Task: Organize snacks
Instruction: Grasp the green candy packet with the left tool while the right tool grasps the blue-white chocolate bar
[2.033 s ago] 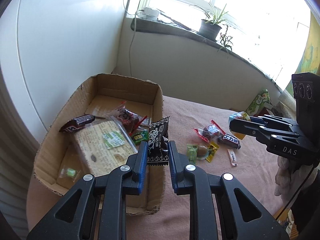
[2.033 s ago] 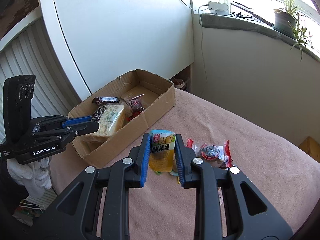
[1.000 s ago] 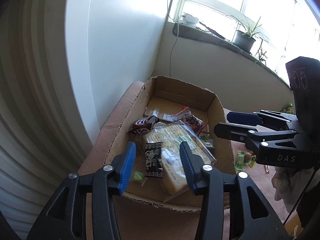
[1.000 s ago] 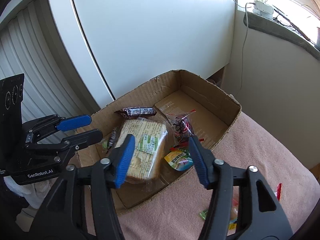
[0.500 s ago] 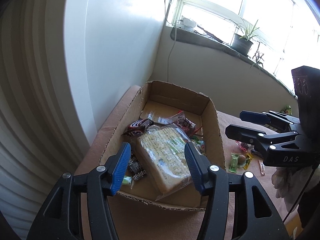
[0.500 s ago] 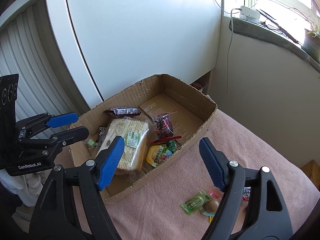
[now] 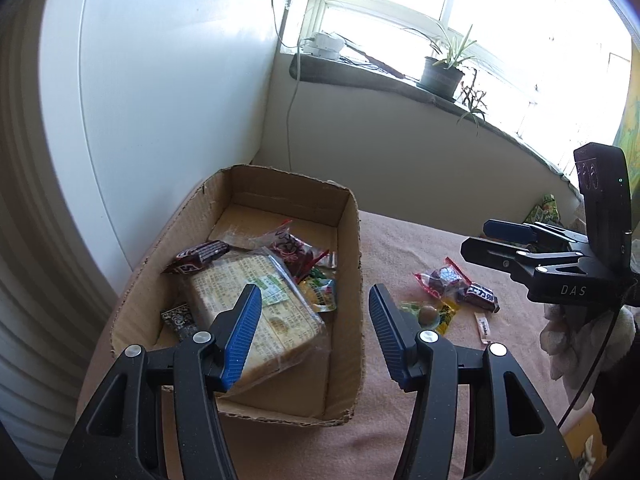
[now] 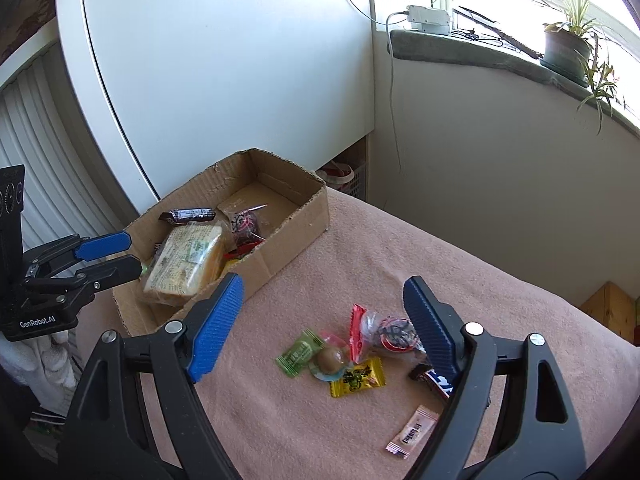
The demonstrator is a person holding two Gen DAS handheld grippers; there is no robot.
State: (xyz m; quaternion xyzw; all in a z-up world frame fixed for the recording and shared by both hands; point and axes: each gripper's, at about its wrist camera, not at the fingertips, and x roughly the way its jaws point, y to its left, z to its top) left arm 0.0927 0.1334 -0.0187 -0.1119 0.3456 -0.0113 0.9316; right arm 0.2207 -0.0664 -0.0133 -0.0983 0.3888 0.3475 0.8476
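A cardboard box (image 7: 352, 248) (image 8: 304, 216) sits on a pink cloth and holds a large cracker pack (image 7: 256, 312) (image 8: 188, 256), a chocolate bar (image 7: 198, 256), a black sachet (image 7: 180, 320), a red-patterned bag (image 7: 292, 248) and a yellow pouch (image 7: 320, 294). My left gripper (image 7: 316, 332) (image 8: 108, 254) is open and empty above the box's near end. My right gripper (image 8: 320, 320) (image 7: 492, 240) is open and empty over loose snacks on the cloth: a green sweet (image 8: 298, 354), a round brown sweet (image 8: 330, 360), a yellow sachet (image 8: 358, 378), a red bag (image 8: 380, 334), a dark bar (image 8: 430, 378) and a pink sachet (image 8: 412, 432).
A white cabinet (image 8: 224, 60) stands behind the box. A windowsill (image 7: 380, 76) carries a potted plant (image 7: 444, 72) and a power strip (image 8: 428, 18). A green snack bag (image 7: 544, 210) lies at the far right of the cloth. A wooden piece (image 8: 608, 310) shows beyond the cloth's right edge.
Both grippers let go of their snacks into the box, the black sachet from the left and the yellow pouch from the right. Both drew back; the right swung over the loose sweets.
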